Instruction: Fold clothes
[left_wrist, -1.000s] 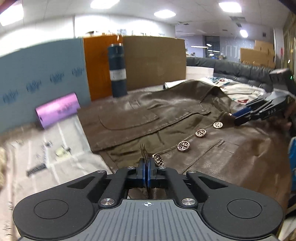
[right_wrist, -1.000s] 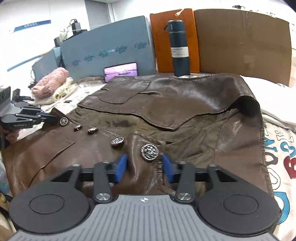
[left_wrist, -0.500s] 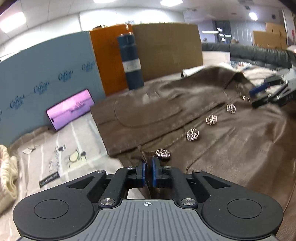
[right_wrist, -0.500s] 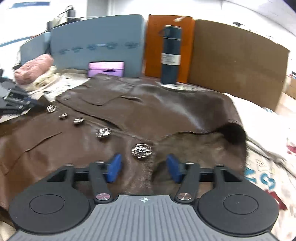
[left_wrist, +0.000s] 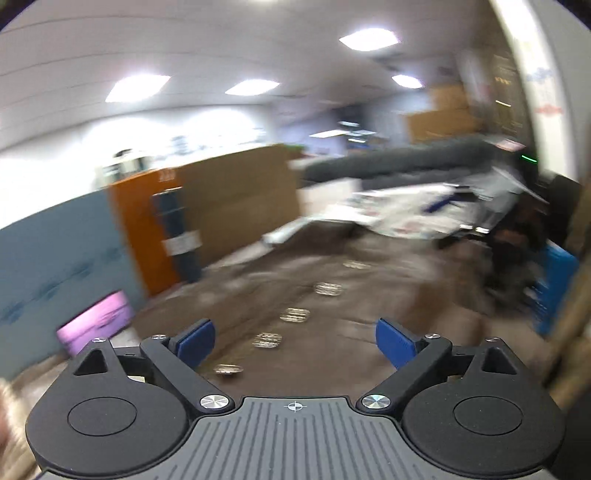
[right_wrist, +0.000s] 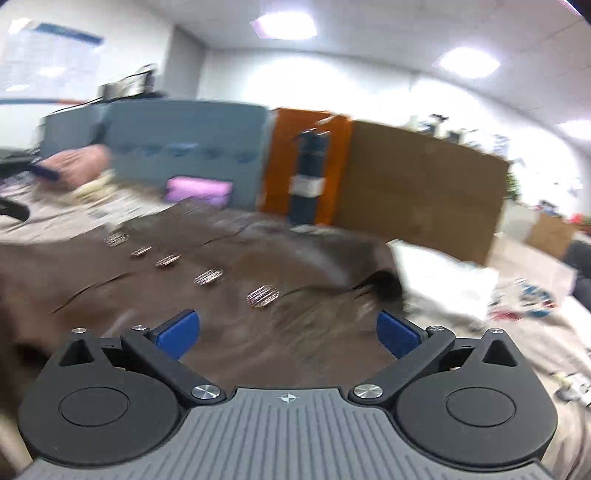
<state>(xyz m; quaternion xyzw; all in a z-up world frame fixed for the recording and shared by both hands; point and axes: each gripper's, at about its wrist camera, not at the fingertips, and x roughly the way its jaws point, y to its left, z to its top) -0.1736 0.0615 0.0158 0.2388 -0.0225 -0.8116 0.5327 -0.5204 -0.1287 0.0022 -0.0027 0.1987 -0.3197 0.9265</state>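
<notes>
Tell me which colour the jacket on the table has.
The jacket is brown, with a row of silver buttons. The right wrist view shows it best.

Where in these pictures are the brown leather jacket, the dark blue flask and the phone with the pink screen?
brown leather jacket (right_wrist: 122, 295), right wrist view, front panel.
dark blue flask (right_wrist: 308, 177), right wrist view, body.
phone (left_wrist: 96, 325), left wrist view, pink screen.

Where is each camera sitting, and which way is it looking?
Left wrist: sits on the left gripper, looks along its open fingers over the brown jacket toward the room's far end.
Right wrist: sits on the right gripper, fingers open, looks across the jacket toward the blue bottle and cardboard.
Both share the jacket, its silver buttons, the bottle and the pink phone screen.
</notes>
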